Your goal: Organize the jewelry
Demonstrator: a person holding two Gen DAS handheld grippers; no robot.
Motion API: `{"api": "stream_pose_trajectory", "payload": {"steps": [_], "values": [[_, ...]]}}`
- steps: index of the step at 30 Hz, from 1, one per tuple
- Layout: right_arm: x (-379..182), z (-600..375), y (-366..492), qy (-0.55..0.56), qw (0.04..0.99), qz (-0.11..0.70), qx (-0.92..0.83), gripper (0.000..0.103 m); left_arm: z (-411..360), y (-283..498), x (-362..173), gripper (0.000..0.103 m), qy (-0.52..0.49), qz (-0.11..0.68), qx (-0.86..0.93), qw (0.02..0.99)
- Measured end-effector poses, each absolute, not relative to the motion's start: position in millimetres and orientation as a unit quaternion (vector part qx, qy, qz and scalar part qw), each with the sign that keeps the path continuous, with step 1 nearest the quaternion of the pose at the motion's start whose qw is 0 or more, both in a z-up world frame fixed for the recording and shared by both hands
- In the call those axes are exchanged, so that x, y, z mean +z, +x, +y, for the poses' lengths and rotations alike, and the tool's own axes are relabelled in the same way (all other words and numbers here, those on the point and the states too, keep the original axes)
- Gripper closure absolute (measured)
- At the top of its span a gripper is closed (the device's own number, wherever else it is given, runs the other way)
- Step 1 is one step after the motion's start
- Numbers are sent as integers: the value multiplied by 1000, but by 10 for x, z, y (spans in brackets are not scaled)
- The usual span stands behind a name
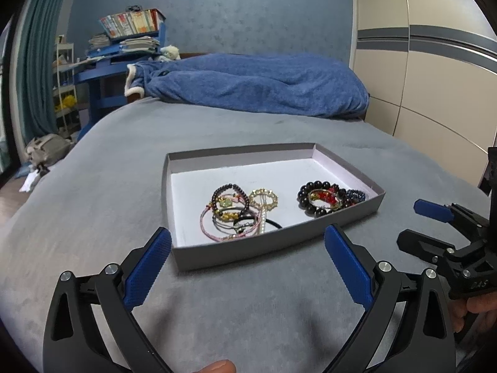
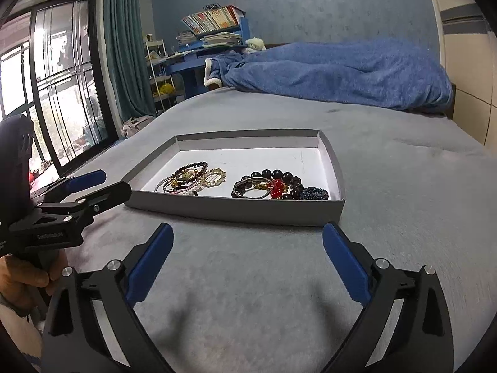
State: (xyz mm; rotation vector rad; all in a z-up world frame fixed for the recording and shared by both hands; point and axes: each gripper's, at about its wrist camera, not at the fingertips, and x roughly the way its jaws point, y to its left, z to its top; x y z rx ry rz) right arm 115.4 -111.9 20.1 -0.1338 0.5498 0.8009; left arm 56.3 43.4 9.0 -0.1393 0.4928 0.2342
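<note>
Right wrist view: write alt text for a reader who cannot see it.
A shallow grey tray on a grey bed holds two clusters of beaded bracelets. The open, empty right tool points at the tray's near wall, not touching it. The left tool is at the left edge, with a blue blanket at the far end.

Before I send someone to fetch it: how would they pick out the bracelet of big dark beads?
On the grey bed lies a shallow grey box with a white floor. Jewelry sits in two clusters inside; go to the one nearer the wardrobe side. The big dark bead bracelet has the largest, glossy round beads, ringing a red and gold piece.
</note>
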Motion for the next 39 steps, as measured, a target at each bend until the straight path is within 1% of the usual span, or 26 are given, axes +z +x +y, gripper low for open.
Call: {"api": "stream_pose_trajectory", "payload": {"steps": [7,39], "values": [[203,-1159,1061,-67,887,248,383,6,416,538,98,5,-65,238,118,962],[191,-1172,998,-72,887,245,385,6,358,462,119,5,-54,235,114,964]]}}
